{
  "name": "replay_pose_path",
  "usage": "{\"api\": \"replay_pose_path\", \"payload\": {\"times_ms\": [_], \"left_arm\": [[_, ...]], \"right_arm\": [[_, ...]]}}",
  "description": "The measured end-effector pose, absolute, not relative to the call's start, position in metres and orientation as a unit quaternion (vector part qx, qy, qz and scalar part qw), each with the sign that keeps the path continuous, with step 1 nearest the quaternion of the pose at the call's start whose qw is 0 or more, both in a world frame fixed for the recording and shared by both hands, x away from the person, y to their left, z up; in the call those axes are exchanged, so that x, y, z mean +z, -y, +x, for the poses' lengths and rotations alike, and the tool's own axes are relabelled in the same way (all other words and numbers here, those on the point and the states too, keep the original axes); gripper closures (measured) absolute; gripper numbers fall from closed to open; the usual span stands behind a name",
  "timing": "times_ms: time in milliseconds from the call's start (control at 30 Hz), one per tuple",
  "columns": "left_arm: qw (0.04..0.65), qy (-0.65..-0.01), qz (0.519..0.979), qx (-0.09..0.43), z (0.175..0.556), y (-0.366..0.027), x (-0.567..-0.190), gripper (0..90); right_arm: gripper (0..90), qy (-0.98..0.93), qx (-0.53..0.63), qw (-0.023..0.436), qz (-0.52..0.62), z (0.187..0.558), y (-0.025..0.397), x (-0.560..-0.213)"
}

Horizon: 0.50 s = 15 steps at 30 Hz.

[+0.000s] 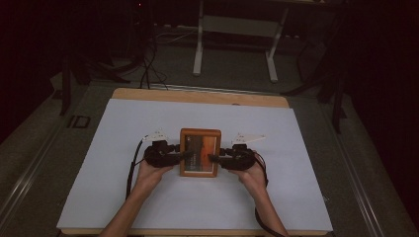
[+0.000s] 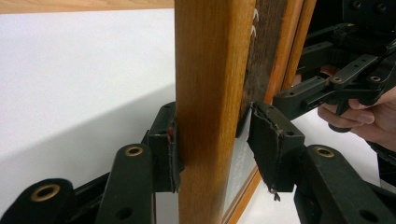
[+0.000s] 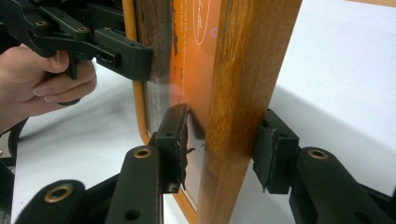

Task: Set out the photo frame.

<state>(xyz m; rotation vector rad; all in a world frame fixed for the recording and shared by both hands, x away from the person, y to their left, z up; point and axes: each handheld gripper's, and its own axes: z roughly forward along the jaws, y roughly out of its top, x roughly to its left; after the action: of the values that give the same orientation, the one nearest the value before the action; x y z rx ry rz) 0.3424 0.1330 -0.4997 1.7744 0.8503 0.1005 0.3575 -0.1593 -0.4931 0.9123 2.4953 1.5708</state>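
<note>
A wooden picture frame (image 1: 200, 152) with an orange and brown picture faces up over the middle of the white sheet (image 1: 123, 138). My left gripper (image 1: 185, 154) is shut on the frame's left side and my right gripper (image 1: 213, 158) on its right side. In the left gripper view the pads (image 2: 169, 149) squeeze the wooden rail (image 2: 210, 70), and the other gripper (image 2: 327, 88) and its hand hold the far side. The right gripper view has my right gripper (image 3: 226, 149) pinching the rail (image 3: 252, 56), one pad (image 3: 180, 144) on the glass, with the left gripper (image 3: 126, 51) beyond.
The white sheet covers a wooden table whose far edge (image 1: 197, 96) shows at the back. Behind it on the floor stand a white-legged frame (image 1: 234, 44) and dark cables (image 1: 148, 69). Bare sheet lies on all sides of the picture frame.
</note>
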Motion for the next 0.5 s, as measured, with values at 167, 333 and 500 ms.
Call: {"api": "replay_pose_path", "payload": {"times_ms": [167, 333, 500], "left_arm": [[0.550, -0.356, 0.755, 0.039, 0.3450, -0.1338, -0.5033, 55.0], [0.552, -0.355, 0.753, 0.035, 0.3466, -0.1348, -0.5046, 54.9], [0.555, -0.357, 0.751, 0.032, 0.3482, -0.1356, -0.5062, 54.3]], "right_arm": [[58.6, -0.810, 0.504, 0.026, 0.300, 0.3580, 0.1580, -0.4971], [59.0, -0.809, 0.504, 0.027, 0.300, 0.3576, 0.1575, -0.4976], [59.7, -0.807, 0.506, 0.026, 0.302, 0.3573, 0.1574, -0.4988]]}}
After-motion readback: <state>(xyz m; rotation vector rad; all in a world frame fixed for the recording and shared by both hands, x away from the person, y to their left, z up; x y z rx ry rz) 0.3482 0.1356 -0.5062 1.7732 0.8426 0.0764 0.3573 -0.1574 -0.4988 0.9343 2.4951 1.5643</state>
